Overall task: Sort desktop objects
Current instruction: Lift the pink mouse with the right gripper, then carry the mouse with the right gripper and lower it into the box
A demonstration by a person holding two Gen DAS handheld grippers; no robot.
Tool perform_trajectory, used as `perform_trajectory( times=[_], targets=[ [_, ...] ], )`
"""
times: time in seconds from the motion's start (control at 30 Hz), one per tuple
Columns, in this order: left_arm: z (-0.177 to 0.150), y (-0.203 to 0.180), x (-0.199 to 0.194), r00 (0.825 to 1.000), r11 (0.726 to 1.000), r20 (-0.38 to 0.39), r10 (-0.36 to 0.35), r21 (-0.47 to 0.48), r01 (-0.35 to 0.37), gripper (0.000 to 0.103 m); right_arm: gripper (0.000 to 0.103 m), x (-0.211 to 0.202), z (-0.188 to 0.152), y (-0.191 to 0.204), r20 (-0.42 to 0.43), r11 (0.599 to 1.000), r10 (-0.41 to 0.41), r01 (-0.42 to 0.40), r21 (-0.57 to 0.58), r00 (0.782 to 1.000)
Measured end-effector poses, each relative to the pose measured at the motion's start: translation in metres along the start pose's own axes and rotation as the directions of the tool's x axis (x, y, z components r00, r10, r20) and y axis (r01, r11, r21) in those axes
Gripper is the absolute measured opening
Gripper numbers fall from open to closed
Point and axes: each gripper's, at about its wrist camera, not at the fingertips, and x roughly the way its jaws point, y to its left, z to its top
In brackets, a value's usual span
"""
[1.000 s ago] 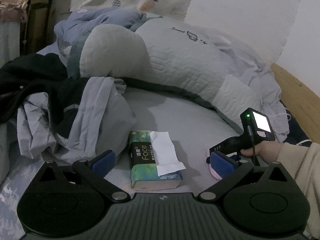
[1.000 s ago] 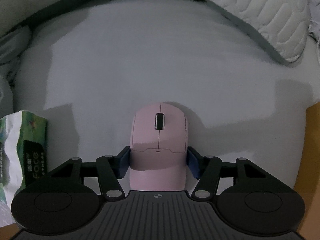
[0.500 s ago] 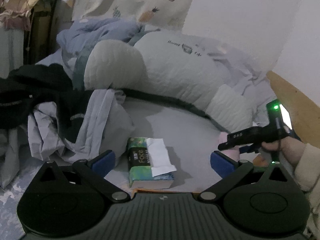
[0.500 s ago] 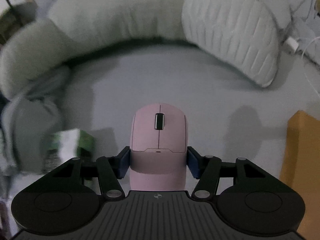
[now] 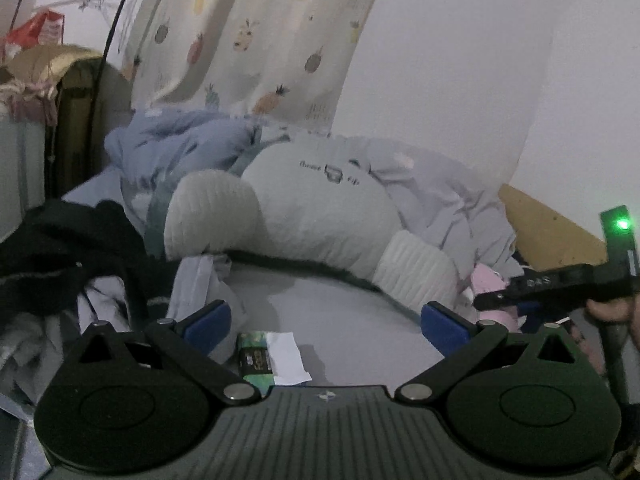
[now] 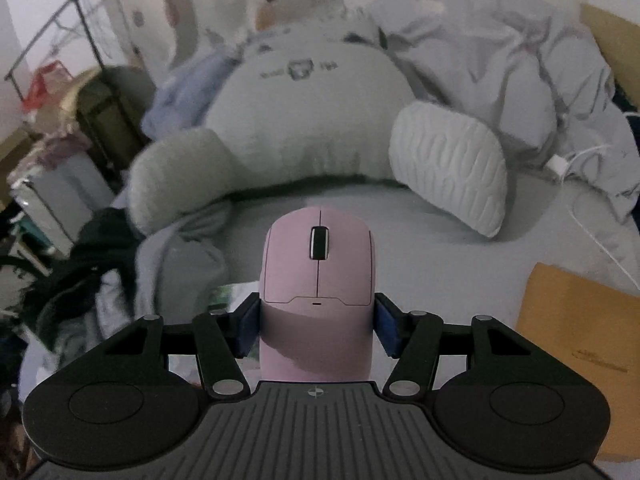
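My right gripper is shut on a pink computer mouse and holds it well above the grey bed sheet. The mouse also shows in the left wrist view, pink, at the tip of the right gripper, which a hand holds at the right edge. My left gripper is open and empty, raised above a green tissue pack with a white tissue sticking out. The pack lies on the sheet just below and between its blue pads.
A large grey backrest cushion with two arms stands behind. Crumpled clothes and dark fabric pile at the left. A brown envelope lies at the right, with a white charger cable behind it. Wooden bed edge at right.
Both grippers have risen and tilted upward. The right one lifted the pink mouse off the sheet. The tissue pack now sits lower and smaller in the left wrist view.
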Motion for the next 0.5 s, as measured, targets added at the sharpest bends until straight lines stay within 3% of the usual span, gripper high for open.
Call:
perform_trajectory(
  times=[0.17, 0.2, 0.5],
  targets=[
    [0.002, -0.005, -0.033, 1.000, 0.999, 0.004, 0.003, 0.040, -0.004, 0.103, 0.062, -0.060, -0.016, 0.016, 0.035, 0.999, 0.032, -0.030, -0.036, 0.999],
    [0.002, -0.004, -0.039, 1.000, 0.999, 0.007, 0.005, 0.043, -0.005, 0.103, 0.062, -0.026, -0.016, -0.011, 0.031, 0.998, 0.036, -0.035, -0.056, 0.999],
    [-0.014, -0.004, -0.069, 1.000, 0.999, 0.020, -0.003, 0.039, 0.002, 0.103, 0.062, -0.053, -0.063, 0.016, 0.020, 0.992, 0.111, -0.109, -0.068, 0.994]
  ],
)
